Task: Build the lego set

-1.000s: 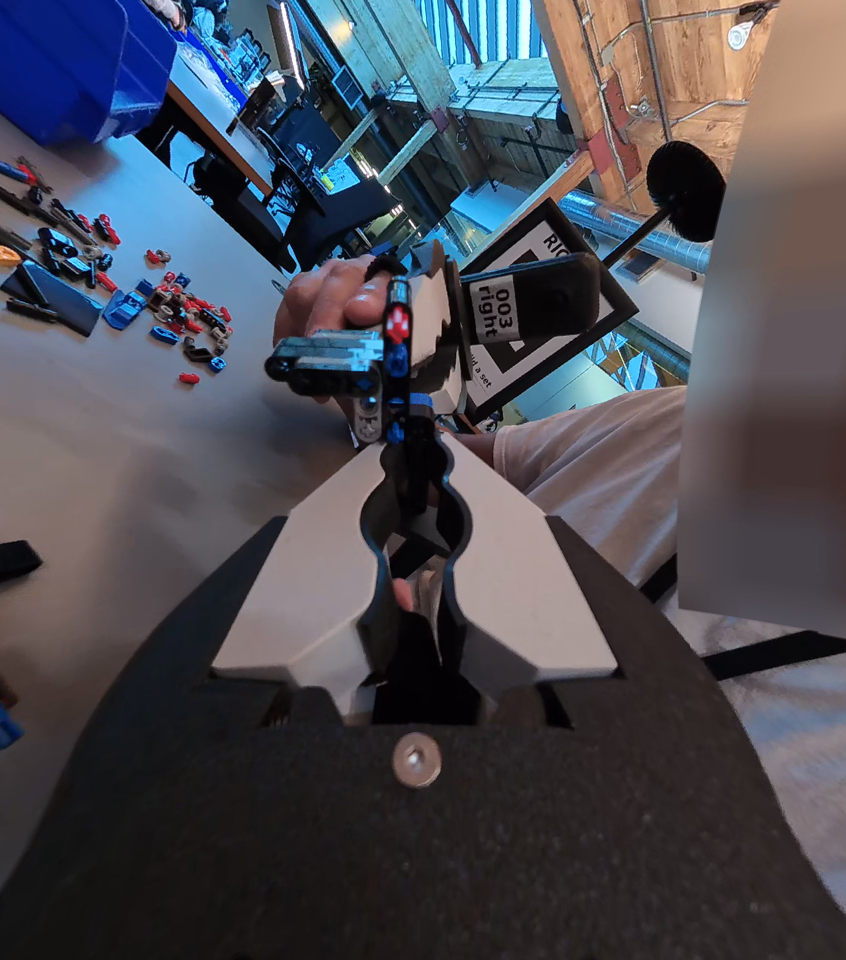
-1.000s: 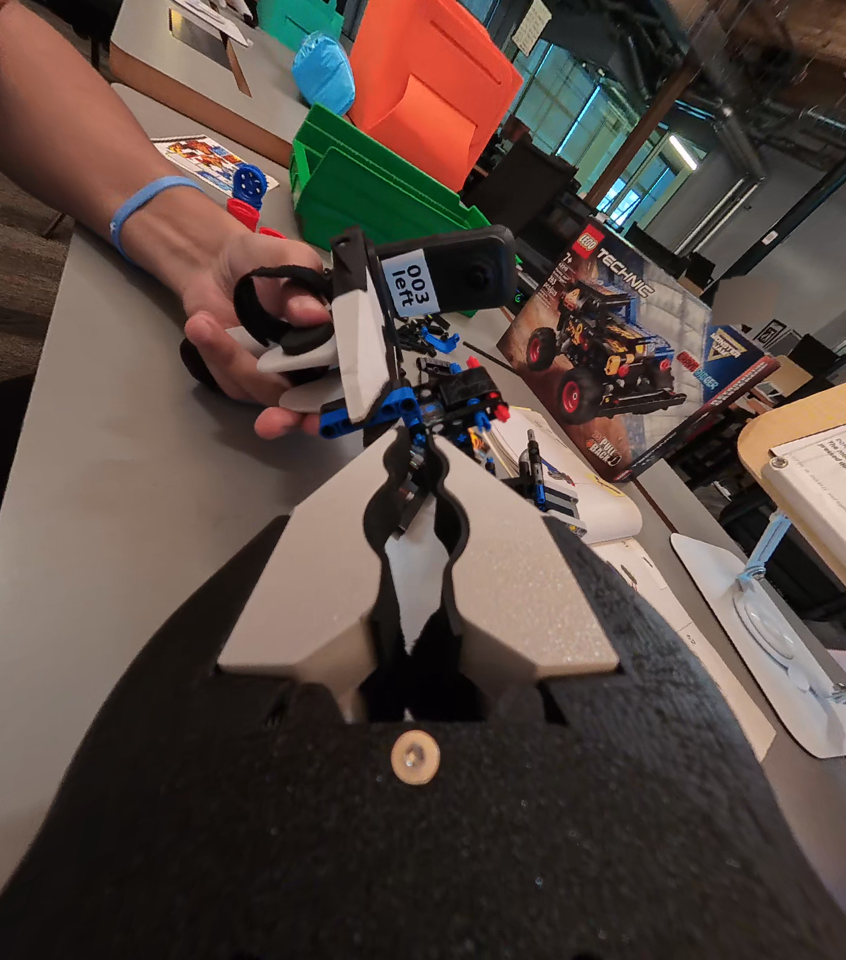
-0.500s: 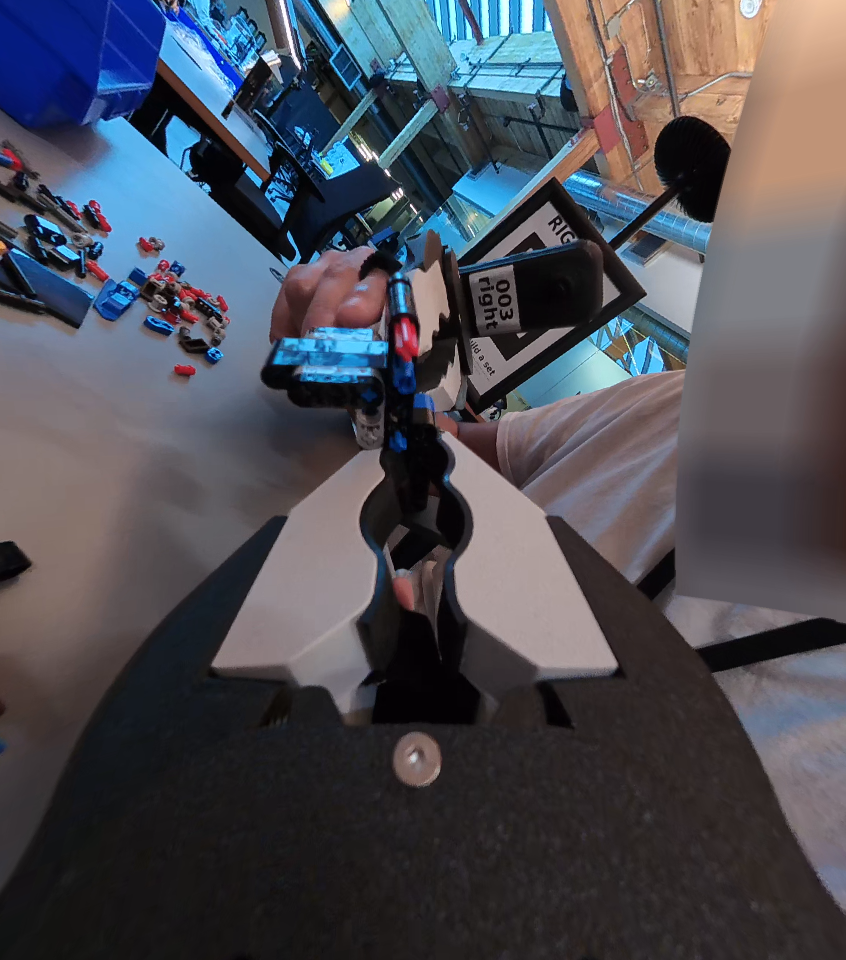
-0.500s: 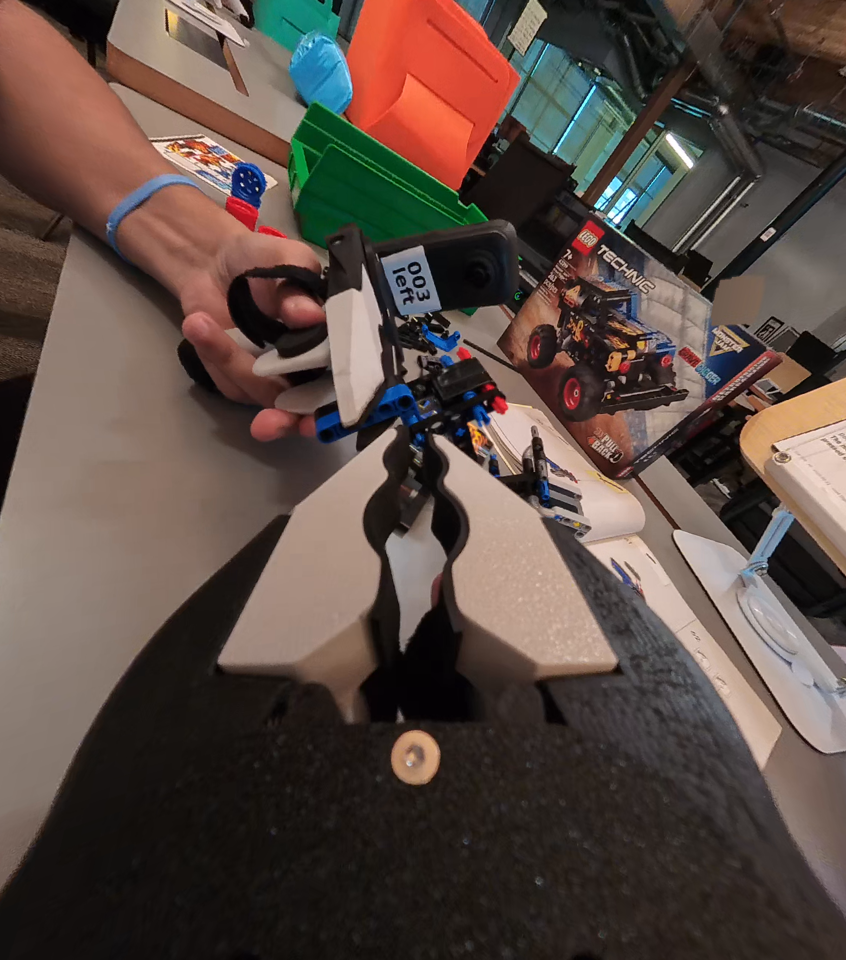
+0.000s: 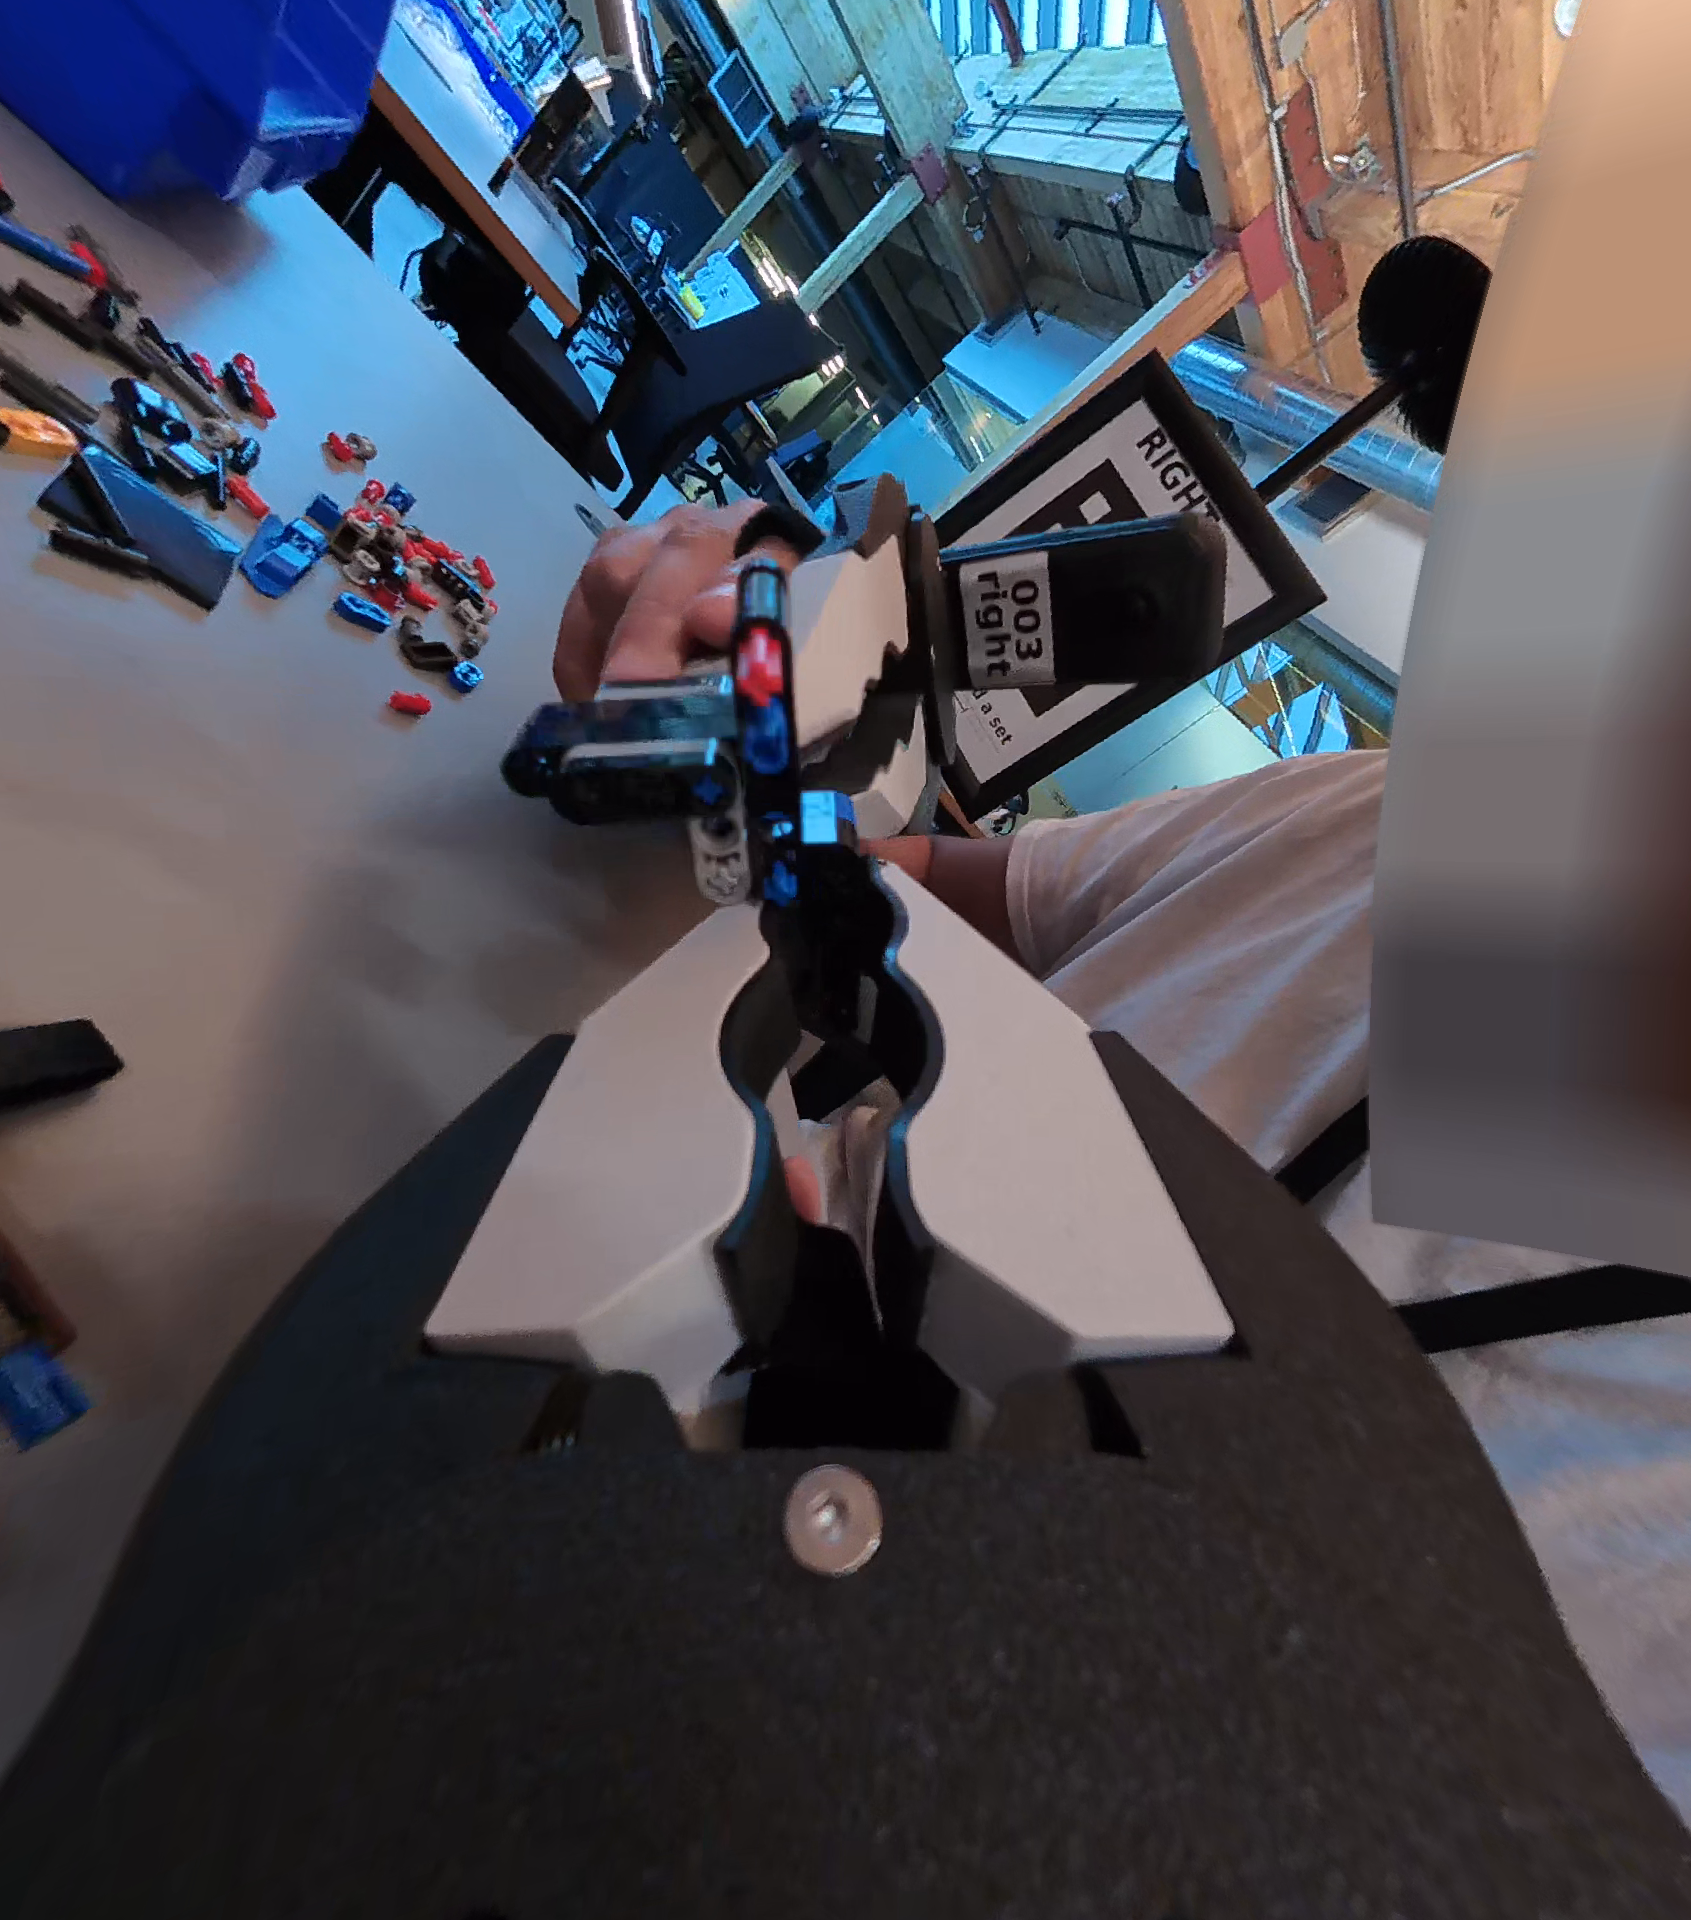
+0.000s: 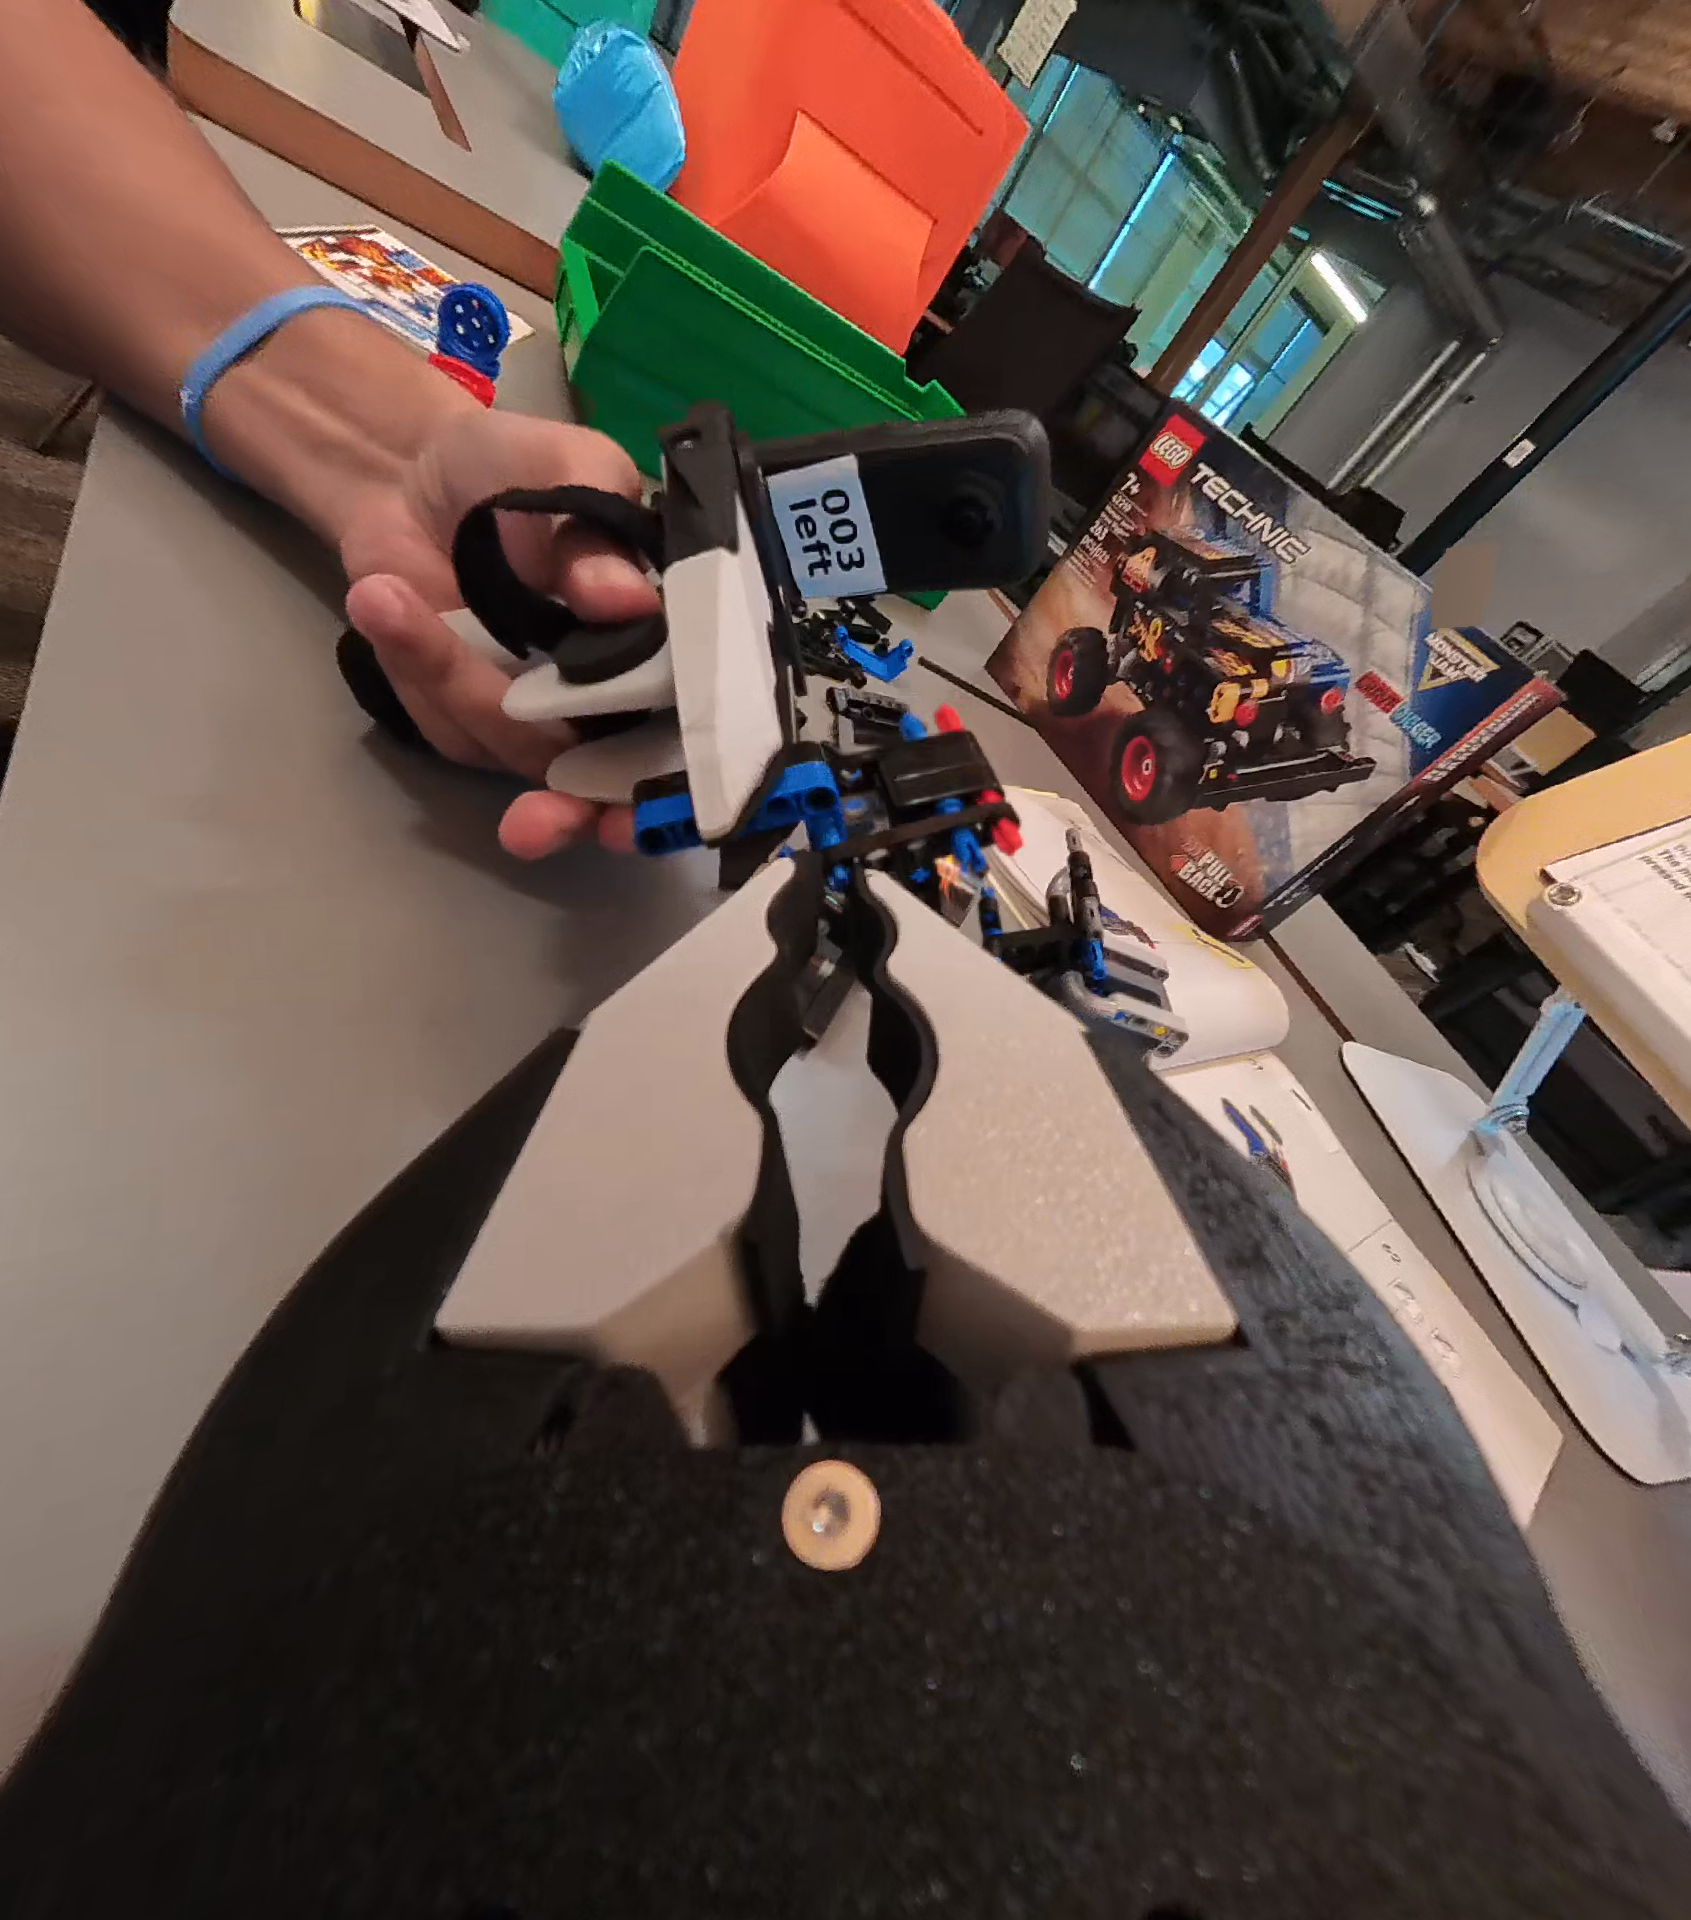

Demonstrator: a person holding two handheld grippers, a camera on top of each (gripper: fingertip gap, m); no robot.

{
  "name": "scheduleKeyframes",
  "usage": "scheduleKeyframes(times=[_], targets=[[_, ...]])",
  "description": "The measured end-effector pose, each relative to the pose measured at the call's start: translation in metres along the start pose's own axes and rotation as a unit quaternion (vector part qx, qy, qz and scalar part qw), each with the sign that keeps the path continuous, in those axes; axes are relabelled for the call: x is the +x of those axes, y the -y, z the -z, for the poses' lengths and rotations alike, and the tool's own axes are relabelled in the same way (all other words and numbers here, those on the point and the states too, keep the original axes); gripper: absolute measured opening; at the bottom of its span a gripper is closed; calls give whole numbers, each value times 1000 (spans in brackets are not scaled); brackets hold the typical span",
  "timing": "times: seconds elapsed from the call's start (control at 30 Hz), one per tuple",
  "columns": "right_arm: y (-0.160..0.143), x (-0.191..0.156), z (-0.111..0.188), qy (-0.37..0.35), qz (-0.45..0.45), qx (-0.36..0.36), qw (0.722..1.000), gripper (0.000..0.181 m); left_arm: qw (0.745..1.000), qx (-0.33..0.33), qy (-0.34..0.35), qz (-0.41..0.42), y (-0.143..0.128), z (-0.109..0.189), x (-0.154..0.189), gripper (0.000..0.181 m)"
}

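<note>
A partly built Lego assembly [image 5: 633,748] of black beams with blue and red pins is held in the air between both grippers, above the grey table [image 5: 197,831]. My left gripper [image 5: 825,894] is shut on its near black end. My right gripper [image 6: 825,878] is shut on the assembly [image 6: 924,790] from the opposite side. The right gripper also shows in the left wrist view [image 5: 862,665], in a hand, touching the assembly's far side. The left gripper shows in the right wrist view [image 6: 727,675], clamping the blue end [image 6: 789,805].
Several loose Lego pieces [image 5: 384,582] lie on the table to the left, beyond them a blue bin [image 5: 145,83]. The right wrist view shows green bins [image 6: 716,332], an orange bin [image 6: 841,156], the set's box [image 6: 1236,665], an instruction booklet [image 6: 1225,1008] and another sub-assembly [image 6: 1080,935]. Only a small space, under 4 cm, lies between the two pairs of fingers.
Both grippers keep their hold on the assembly. It has only shifted and tilted slightly between them.
</note>
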State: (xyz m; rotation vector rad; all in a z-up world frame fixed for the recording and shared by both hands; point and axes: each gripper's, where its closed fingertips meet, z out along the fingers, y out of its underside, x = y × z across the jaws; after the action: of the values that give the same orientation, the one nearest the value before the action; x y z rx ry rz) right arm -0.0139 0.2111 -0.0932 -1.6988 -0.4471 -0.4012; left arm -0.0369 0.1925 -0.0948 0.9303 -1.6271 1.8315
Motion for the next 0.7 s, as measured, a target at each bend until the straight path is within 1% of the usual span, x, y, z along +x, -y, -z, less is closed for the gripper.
scheduleKeyframes(times=[0.03,0.07,0.13,0.2,0.3,0.37,0.43,0.47,0.53,0.6,0.67,0.7], targets=[[0,0,1,3,4,2,1000,4,1000,-2,-4,6,0,0,1,5],[3,0,2,3,17,9,1000,4,1000,-5,-15,17,-1,0,2,5],[7,-2,4,0,37,20,999,10,998,-5,-41,40,0,2,7,5],[12,0,10,3,27,36,999,16,996,0,-65,64,2,5,11,5],[18,3,14,28,-33,54,998,44,994,-6,-75,83,0,5,11,6],[8,2,6,29,-23,19,999,57,993,-24,-77,88,-6,3,13,6],[14,1,6,30,-19,37,999,56,989,-28,-97,105,-7,4,17,6],[14,-3,6,43,-20,36,998,54,988,-37,-100,115,-9,4,18,6],[14,-9,7,64,-22,36,997,51,987,-56,-104,109,-16,3,21,5],[17,-9,11,73,-36,42,996,45,986,-88,-106,97,-26,1,26,6],[20,-14,15,108,-68,49,991,45,981,-114,-122,95,-35,1,32,6],[17,-20,13,126,-73,36,989,47,983,-114,-115,91,-35,-1,31,5]])
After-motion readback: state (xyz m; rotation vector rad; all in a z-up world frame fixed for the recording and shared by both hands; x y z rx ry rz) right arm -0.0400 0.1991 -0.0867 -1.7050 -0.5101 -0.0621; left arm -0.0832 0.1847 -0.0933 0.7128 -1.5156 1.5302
